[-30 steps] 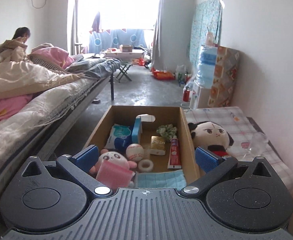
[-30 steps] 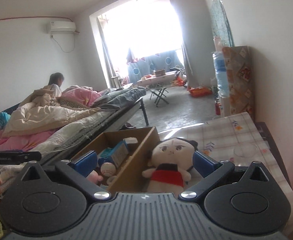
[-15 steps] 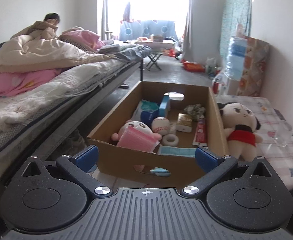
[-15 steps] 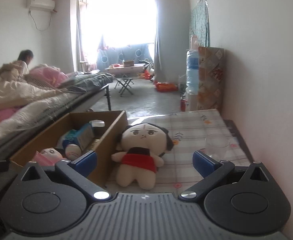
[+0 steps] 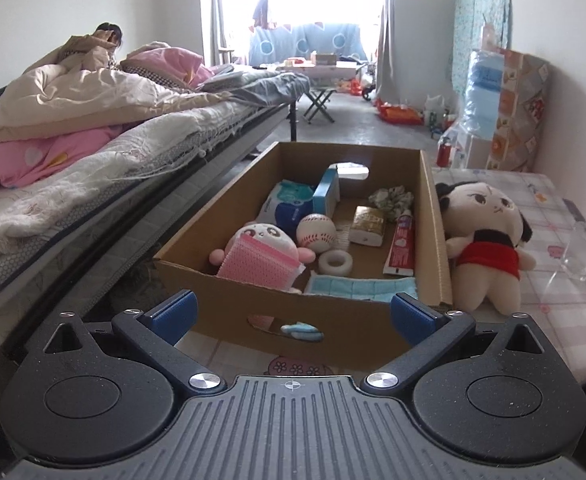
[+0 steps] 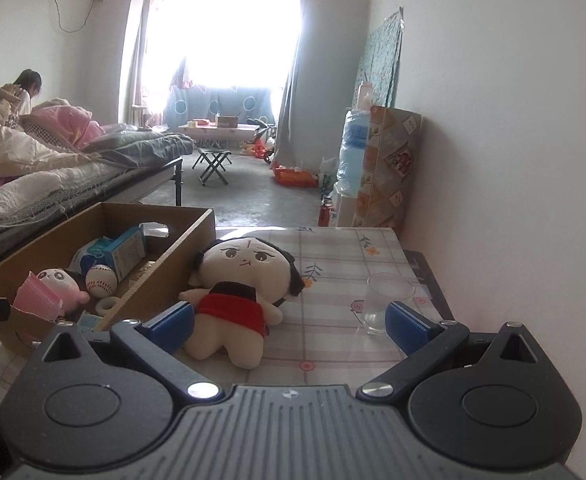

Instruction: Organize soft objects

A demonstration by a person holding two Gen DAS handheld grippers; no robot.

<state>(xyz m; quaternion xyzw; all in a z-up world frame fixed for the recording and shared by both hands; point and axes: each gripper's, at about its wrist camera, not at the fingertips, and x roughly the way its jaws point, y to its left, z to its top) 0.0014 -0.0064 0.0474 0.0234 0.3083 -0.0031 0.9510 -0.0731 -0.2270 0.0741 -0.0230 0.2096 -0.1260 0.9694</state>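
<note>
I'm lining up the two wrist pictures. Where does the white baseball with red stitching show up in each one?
Left wrist: the white baseball with red stitching lies mid-frame inside the open brown cardboard box, right of the pink-and-white plush toy.
Right wrist: the baseball sits at lower left, in the same box.
Shared landmark: the cream plush doll in a red dress, just outside the box's right wall.

Both tongs drawn back — box [image 5: 325,332] now farther

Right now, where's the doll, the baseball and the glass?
doll [image 6: 240,261]: right wrist view, on its face.
baseball [image 5: 316,231]: left wrist view, on its middle.
glass [image 6: 385,300]: right wrist view, on its side wall.
</note>
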